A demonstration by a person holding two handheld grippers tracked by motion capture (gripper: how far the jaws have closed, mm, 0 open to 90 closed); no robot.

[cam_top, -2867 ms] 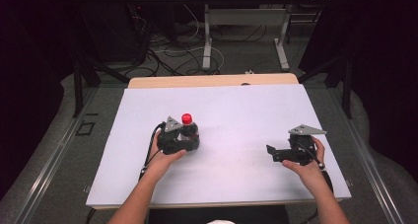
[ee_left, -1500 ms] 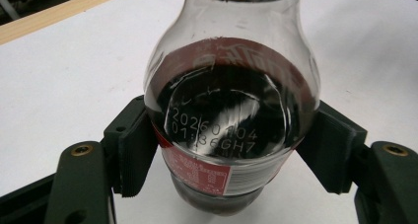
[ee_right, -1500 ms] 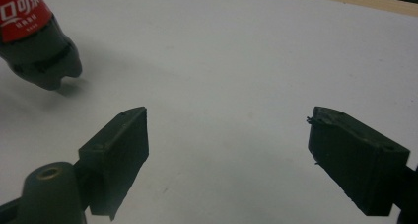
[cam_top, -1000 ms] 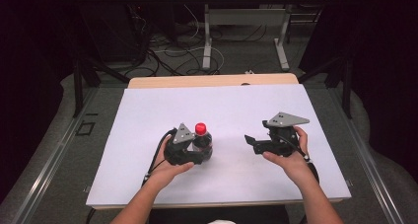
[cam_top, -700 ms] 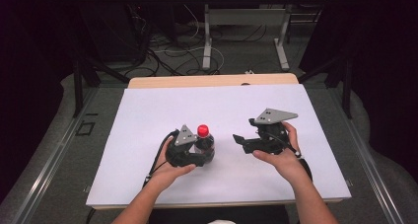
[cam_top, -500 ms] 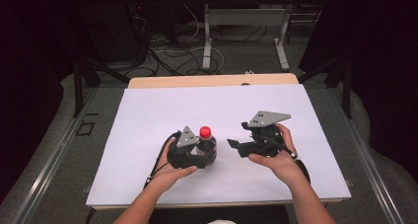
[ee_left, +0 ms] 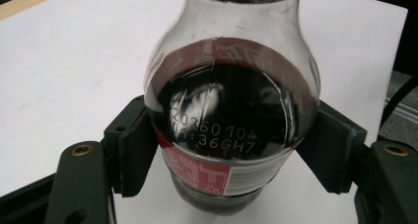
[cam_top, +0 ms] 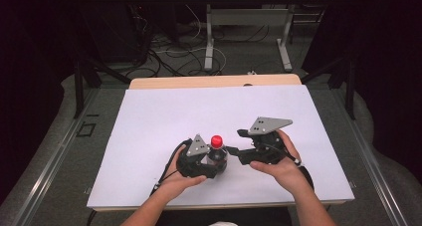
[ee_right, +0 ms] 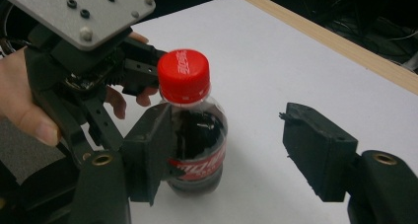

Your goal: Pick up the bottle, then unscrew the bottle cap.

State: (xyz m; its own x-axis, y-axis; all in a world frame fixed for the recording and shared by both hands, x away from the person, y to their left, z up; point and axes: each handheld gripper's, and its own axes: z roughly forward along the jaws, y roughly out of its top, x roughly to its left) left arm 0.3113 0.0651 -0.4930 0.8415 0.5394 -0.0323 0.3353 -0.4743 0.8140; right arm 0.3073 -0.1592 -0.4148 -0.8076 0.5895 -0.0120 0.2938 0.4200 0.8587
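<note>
Red-capped cola bottle (cam_top: 216, 154) stands upright on the white table sheet (cam_top: 149, 121), toward the near edge & roughly mid-width. Dark liquid fills it up to the shoulder; clear neck above, red label band low on the body, printed date code visible in the left gripper view.

Left gripper (cam_top: 211, 162) is clamped on the bottle: in its own view both black pads (ee_left: 135, 152) press the belly from either side, just above the label. Hand wraps the gripper body behind the bottle; grey plate sits just left of the cap.

Right gripper (cam_top: 234, 154) is right of the bottle, jaws spread wide & pointed at it. In the right gripper view its one pad (ee_right: 148, 150) overlaps the bottle's side, contact can't be told; the other pad stands well off the bottle w/ bare sheet between. Cap (ee_right: 184, 75) sits higher than both pads.

Vs. earlier frames: approx 3 s ago the bottle + left gripper were farther back & left on the sheet, right gripper well apart near the right edge. Since then the bottle has come nearer the front edge & rightward, and the right gripper has closed in steadily from the right; half a sec ago there was a gap to the bottle, now its jaw tips reach beside it.
</note>
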